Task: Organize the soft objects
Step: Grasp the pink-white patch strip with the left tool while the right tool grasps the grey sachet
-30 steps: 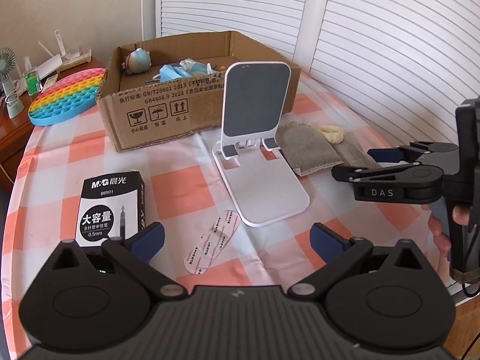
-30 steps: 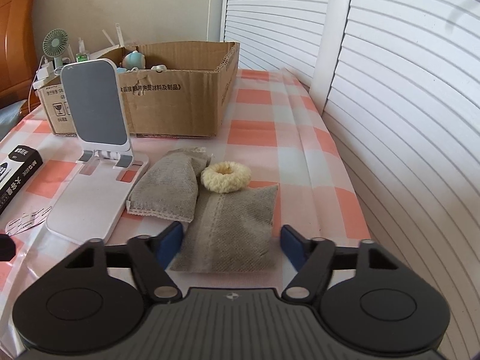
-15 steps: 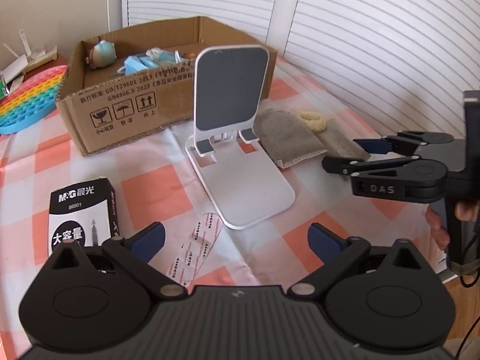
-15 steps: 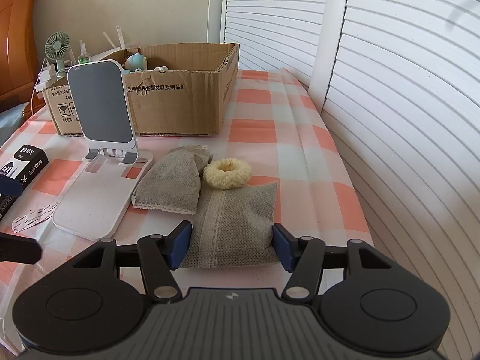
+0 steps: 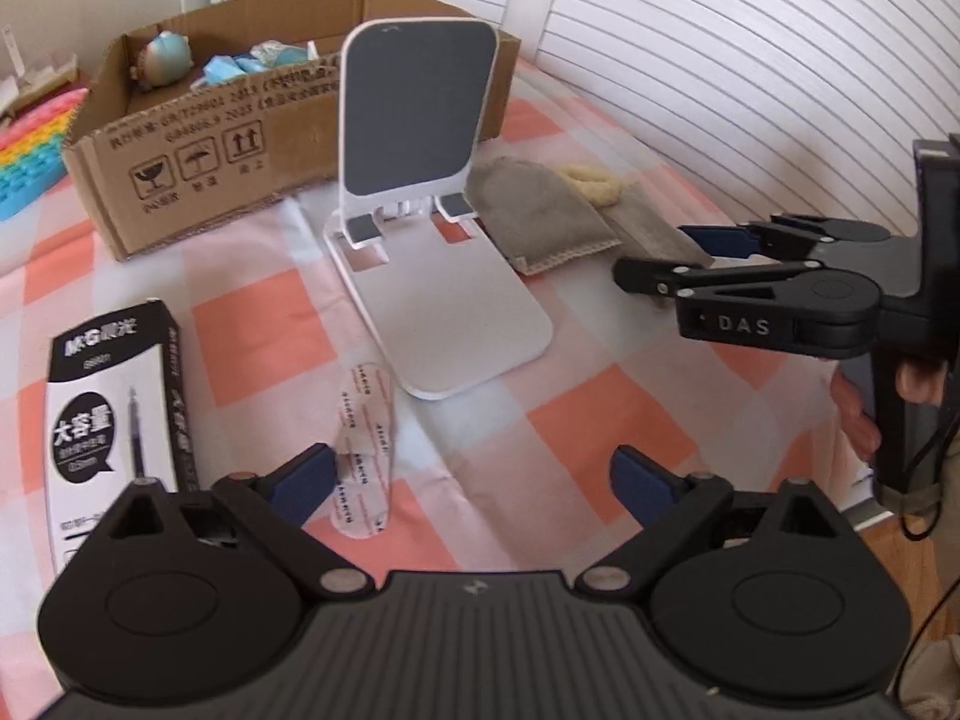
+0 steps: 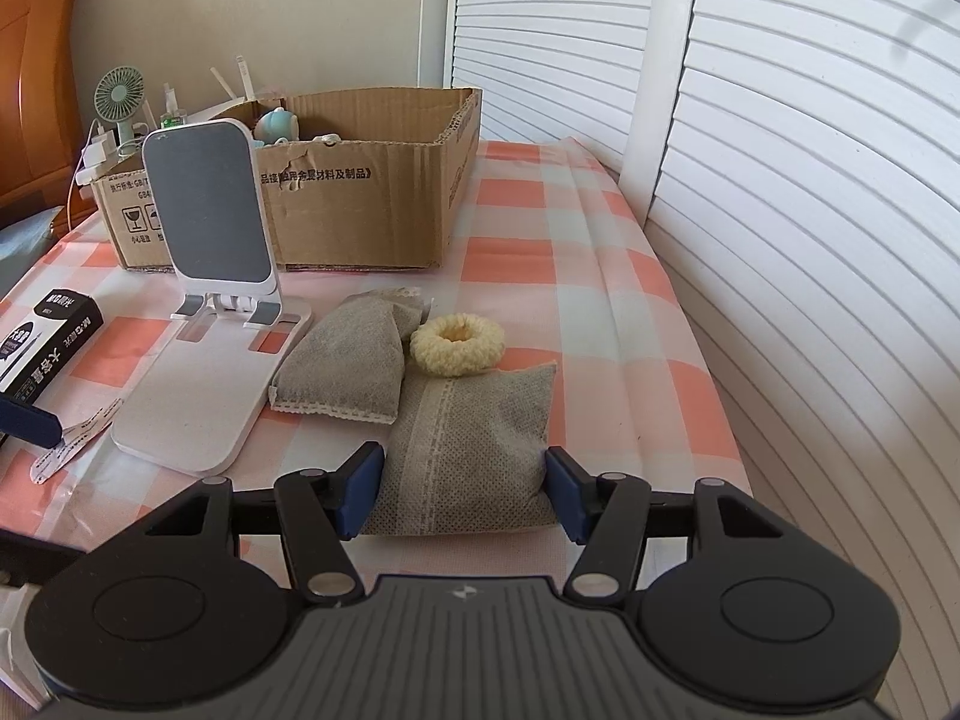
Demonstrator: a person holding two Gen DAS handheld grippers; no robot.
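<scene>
Two grey fabric pouches lie on the checked tablecloth. My right gripper [image 6: 465,489] is shut on the nearer pouch [image 6: 474,456], its blue pads pressing the pouch's two side edges. The second pouch [image 6: 348,360] overlaps it at the left, and a cream scrunchie [image 6: 457,342] rests between them. The open cardboard box [image 6: 360,204] stands behind, with a small teal plush toy [image 5: 165,57] and blue packets inside. My left gripper [image 5: 474,483] hovers over the cloth with its jaws closing and nothing pressed between them. A clear sticker strip [image 5: 363,450] lies by its left fingertip.
A white phone stand [image 5: 420,120] stands in front of the box. A black-and-white pen box [image 5: 114,420] lies at the left. A rainbow pop-it mat [image 5: 30,150] sits far left. White shutters [image 6: 780,180] run along the table's right edge. A small fan [image 6: 120,96] stands behind the box.
My right gripper's jaws came in from wide of the near grey pouch until they pressed its sides. The left gripper swung its view rightward and its jaws narrowed a little.
</scene>
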